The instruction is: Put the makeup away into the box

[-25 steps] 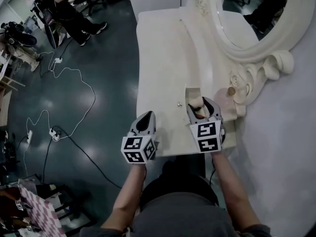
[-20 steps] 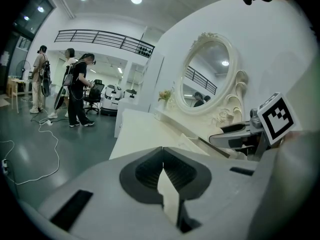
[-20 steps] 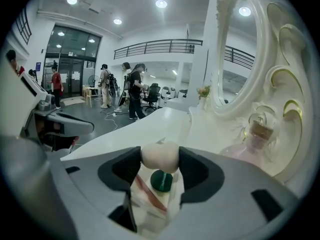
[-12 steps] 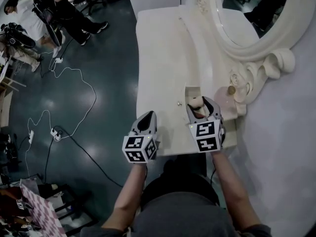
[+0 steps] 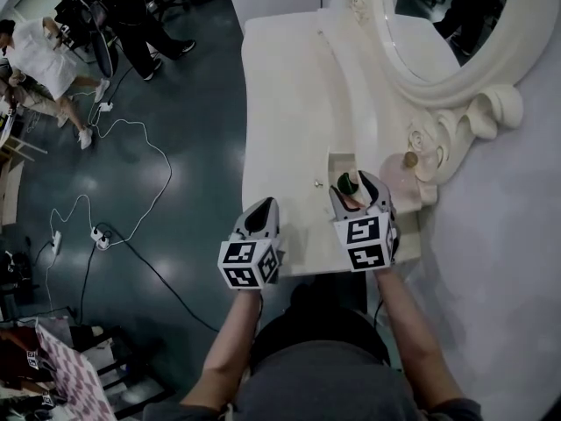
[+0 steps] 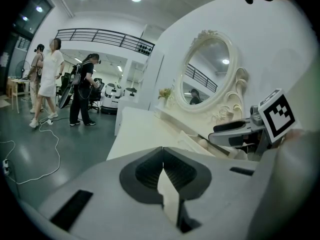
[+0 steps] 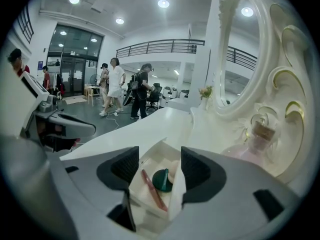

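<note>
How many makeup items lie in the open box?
3 in the box: a red pencil at left, a dark green round case beside it, a pale puff behind. More may be hidden.

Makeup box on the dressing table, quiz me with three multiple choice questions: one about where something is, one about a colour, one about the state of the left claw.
1. The dark green round piece lies:
A. inside the box
B. on the floor
C. on the mirror frame

2. The slim stick next to it is:
A. blue
B. yellow
C. pinkish red

3. The jaws of the left claw are:
A. wide apart
B. together, with nothing between
C. clamped on a brush

Answers:
1 A: the right gripper view shows it resting on the bottom of the box, within the white walls.
2 C: the stick shows pinkish red against the pale box.
3 B: the left gripper view shows the tips meeting, with nothing caught between them.
</note>
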Tool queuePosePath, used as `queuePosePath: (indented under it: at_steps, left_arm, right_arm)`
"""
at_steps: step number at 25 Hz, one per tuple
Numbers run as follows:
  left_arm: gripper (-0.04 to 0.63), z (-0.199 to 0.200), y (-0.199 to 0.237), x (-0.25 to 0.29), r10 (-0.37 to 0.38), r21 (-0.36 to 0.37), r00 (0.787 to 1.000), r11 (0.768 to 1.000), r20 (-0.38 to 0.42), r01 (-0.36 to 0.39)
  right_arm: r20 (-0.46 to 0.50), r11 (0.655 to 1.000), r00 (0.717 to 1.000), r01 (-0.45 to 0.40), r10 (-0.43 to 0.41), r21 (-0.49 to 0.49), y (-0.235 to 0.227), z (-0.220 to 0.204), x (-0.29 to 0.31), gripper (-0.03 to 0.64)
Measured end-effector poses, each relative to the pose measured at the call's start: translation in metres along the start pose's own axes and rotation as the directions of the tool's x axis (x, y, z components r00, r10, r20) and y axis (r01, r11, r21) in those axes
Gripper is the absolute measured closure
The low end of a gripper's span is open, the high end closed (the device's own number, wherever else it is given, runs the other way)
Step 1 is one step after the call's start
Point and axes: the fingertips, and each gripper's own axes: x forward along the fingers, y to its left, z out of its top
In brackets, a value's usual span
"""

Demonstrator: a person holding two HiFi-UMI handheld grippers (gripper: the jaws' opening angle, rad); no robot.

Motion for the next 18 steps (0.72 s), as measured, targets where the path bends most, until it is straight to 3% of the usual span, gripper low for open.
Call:
queuePosePath:
  at_steps: [18]
  left_arm:
    - [0.589, 0.006, -0.006, -0.012, -0.009, 0.024, 1.000, 1.000, 0.019, 0.009]
  right_arm:
    - [0.117, 0.997, 0.993, -0.004, -0.005, 0.073, 0.010, 0.022, -0.029, 0.368]
